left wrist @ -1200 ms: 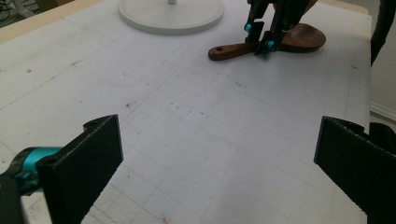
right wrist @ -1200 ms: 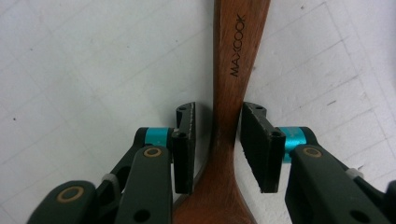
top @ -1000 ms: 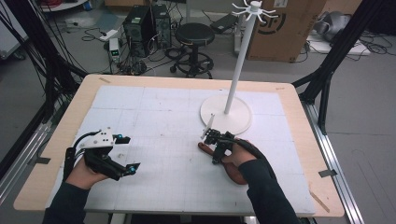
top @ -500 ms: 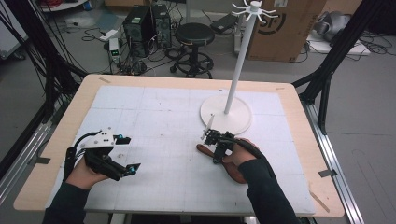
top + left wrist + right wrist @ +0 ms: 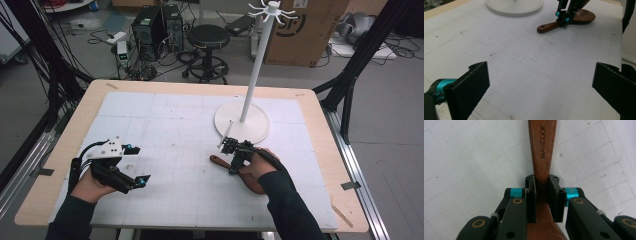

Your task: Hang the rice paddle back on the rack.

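A dark wooden spoon (image 5: 218,161) lies on the white gridded mat right of centre, its handle pointing left. In the right gripper view the handle (image 5: 542,150) reads MAXCOOK. My right gripper (image 5: 232,167) comes down on it from above and is shut on the narrow neck of the handle, the pads (image 5: 531,195) pressed to both sides. From the left gripper view, the spoon (image 5: 549,25) rests flat with the right gripper (image 5: 563,20) clamped on it. My left gripper (image 5: 139,164) sits low at the mat's left front, wide open, with nothing between its jaws (image 5: 541,82).
A white stand with a round base (image 5: 242,122) and a tall pole (image 5: 255,65) topped with hooks stands just behind the spoon. The mat (image 5: 170,130) covers a wooden table (image 5: 320,120). A stool and computer cases stand on the floor beyond.
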A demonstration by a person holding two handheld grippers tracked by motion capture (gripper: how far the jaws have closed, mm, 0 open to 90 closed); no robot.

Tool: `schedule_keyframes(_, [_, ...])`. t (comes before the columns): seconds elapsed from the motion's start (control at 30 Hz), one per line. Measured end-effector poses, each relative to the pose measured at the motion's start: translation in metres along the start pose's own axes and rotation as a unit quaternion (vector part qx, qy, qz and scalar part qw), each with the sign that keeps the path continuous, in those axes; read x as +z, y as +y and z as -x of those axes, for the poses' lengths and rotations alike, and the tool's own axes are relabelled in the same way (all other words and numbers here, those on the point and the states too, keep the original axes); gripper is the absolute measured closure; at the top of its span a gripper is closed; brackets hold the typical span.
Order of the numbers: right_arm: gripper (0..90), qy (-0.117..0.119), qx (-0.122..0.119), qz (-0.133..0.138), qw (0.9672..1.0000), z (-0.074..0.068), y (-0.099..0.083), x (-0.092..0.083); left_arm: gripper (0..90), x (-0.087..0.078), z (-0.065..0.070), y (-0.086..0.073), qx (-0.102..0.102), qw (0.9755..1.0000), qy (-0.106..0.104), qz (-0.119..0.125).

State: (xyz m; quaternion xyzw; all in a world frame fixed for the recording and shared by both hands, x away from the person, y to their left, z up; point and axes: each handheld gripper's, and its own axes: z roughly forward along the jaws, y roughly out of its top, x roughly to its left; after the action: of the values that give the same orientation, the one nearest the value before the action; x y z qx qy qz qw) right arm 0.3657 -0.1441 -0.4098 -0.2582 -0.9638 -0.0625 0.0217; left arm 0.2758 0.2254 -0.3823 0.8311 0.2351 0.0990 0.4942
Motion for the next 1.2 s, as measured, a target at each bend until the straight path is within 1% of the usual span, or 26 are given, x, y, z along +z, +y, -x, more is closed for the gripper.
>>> schedule_keyframes(0.03, [78.8, 0.007, 0.007, 0.004, 0.9999, 0.000, -0.001, 0.000, 1.8, 0.000, 0.000, 0.000, -0.001, 1.0000, 0.000, 0.000])
schedule_keyframes(0.07, [78.8, 0.013, 0.002, 0.007, 0.9999, 0.002, -0.002, -0.001, 1.8, -0.001, -0.001, -0.001, -0.001, 1.0000, 0.000, 0.000])
schedule_keyframes(0.1, [78.7, 0.018, 0.001, 0.010, 0.9998, 0.002, -0.003, -0.002, 1.8, -0.001, -0.001, -0.001, -0.002, 1.0000, 0.000, 0.001])
schedule_keyframes(0.13, [78.7, 0.017, -0.002, 0.015, 0.9997, 0.003, -0.004, -0.003, 1.8, -0.001, -0.001, -0.001, -0.004, 1.0000, 0.002, 0.001])
schedule_keyframes(0.17, [78.7, 0.023, 0.005, 0.021, 0.9995, 0.003, -0.006, -0.005, 1.7, -0.001, -0.001, -0.001, -0.003, 1.0000, 0.001, 0.001])
schedule_keyframes(0.2, [78.7, 0.027, -0.004, 0.028, 0.9992, 0.005, -0.009, -0.006, 1.8, -0.001, -0.001, -0.001, -0.003, 1.0000, 0.002, 0.000])
schedule_keyframes(0.27, [78.7, 0.038, 0.005, 0.040, 0.9984, 0.005, -0.013, -0.010, 1.8, -0.001, -0.001, -0.001, -0.002, 1.0000, 0.002, 0.000])
schedule_keyframes(0.3, [78.7, 0.047, 0.006, 0.049, 0.9977, 0.006, -0.016, -0.011, 1.8, -0.001, -0.001, -0.001, -0.002, 1.0000, 0.002, 0.000])
schedule_keyframes(0.33, [78.7, 0.047, 0.008, 0.058, 0.9972, 0.007, -0.019, -0.013, 1.8, -0.001, -0.001, -0.001, -0.002, 1.0000, 0.003, 0.000])
schedule_keyframes(0.37, [78.7, 0.053, 0.013, 0.062, 0.9966, 0.007, -0.021, -0.016, 1.8, -0.001, -0.001, -0.002, -0.002, 1.0000, 0.003, -0.001])
schedule_keyframes(0.4, [78.7, 0.056, 0.014, 0.069, 0.9959, 0.008, -0.024, -0.017, 1.8, -0.001, -0.001, -0.002, -0.002, 1.0000, 0.003, -0.001])
schedule_keyframes(0.43, [78.7, 0.061, 0.013, 0.079, 0.9949, 0.010, -0.027, -0.019, 1.8, -0.001, -0.001, -0.002, -0.002, 1.0000, 0.003, -0.002])
schedule_keyframes(0.47, [78.7, 0.073, 0.015, 0.085, 0.9936, 0.010, -0.030, -0.021, 1.8, 0.000, 0.000, -0.002, -0.002, 1.0000, 0.004, -0.003])
schedule_keyframes(0.5, [78.7, 0.073, 0.012, 0.095, 0.9927, 0.011, -0.033, -0.022, 1.8, 0.000, 0.000, -0.002, -0.003, 1.0000, 0.004, -0.003])
schedule_keyframes(0.53, [78.7, 0.081, 0.016, 0.097, 0.9919, 0.012, -0.036, -0.024, 1.8, 0.000, 0.000, -0.002, -0.003, 1.0000, 0.003, -0.004])
schedule_keyframes(0.57, [78.7, 0.081, 0.013, 0.105, 0.9911, 0.013, -0.039, -0.025, 1.8, 0.000, 0.000, -0.002, -0.002, 1.0000, 0.004, -0.005])
schedule_keyframes(0.6, [78.7, 0.086, 0.012, 0.111, 0.9900, 0.014, -0.041, -0.025, 1.8, 0.001, 0.000, -0.002, -0.001, 1.0000, 0.004, -0.006])
schedule_keyframes(0.7, [78.7, 0.094, 0.015, 0.124, 0.9877, 0.017, -0.049, -0.029, 1.8, 0.001, 0.000, -0.002, -0.001, 1.0000, 0.004, -0.007])
schedule_keyframes(0.77, [78.7, 0.099, 0.013, 0.142, 0.9849, 0.020, -0.055, -0.034, 1.8, 0.001, -0.001, -0.002, 0.000, 1.0000, 0.005, -0.007])
schedule_keyframes(0.8, [78.7, 0.100, 0.017, 0.145, 0.9843, 0.021, -0.057, -0.036, 1.8, 0.001, -0.001, -0.002, -0.001, 1.0000, 0.004, -0.006])
schedule_keyframes(0.87, [78.7, 0.108, 0.021, 0.163, 0.9805, 0.023, -0.063, -0.042, 1.8, 0.000, -0.001, -0.003, -0.004, 1.0000, 0.005, -0.006])
schedule_keyframes(0.9, [78.7, 0.110, 0.024, 0.164, 0.9799, 0.023, -0.064, -0.044, 1.8, 0.000, -0.001, -0.003, -0.003, 1.0000, 0.004, -0.006])
schedule_keyframes(0.93, [78.7, 0.111, 0.020, 0.173, 0.9784, 0.026, -0.068, -0.047, 1.8, 0.000, -0.001, -0.003, -0.003, 1.0000, 0.004, -0.005])
schedule_keyframes(0.97, [78.7, 0.113, 0.026, 0.180, 0.9768, 0.026, -0.071, -0.050, 1.8, 0.000, -0.001, -0.003, -0.003, 1.0000, 0.004, -0.004])
schedule_keyframes(1.0, [78.7, 0.113, 0.025, 0.185, 0.9759, 0.028, -0.073, -0.052, 1.8, 0.000, -0.001, -0.003, -0.003, 1.0000, 0.004, -0.004])
schedule_keyframes(1.2, [78.7, 0.116, 0.031, 0.219, 0.9683, 0.033, -0.086, -0.068, 1.8, -0.001, -0.001, -0.002, -0.005, 1.0000, 0.004, -0.002])
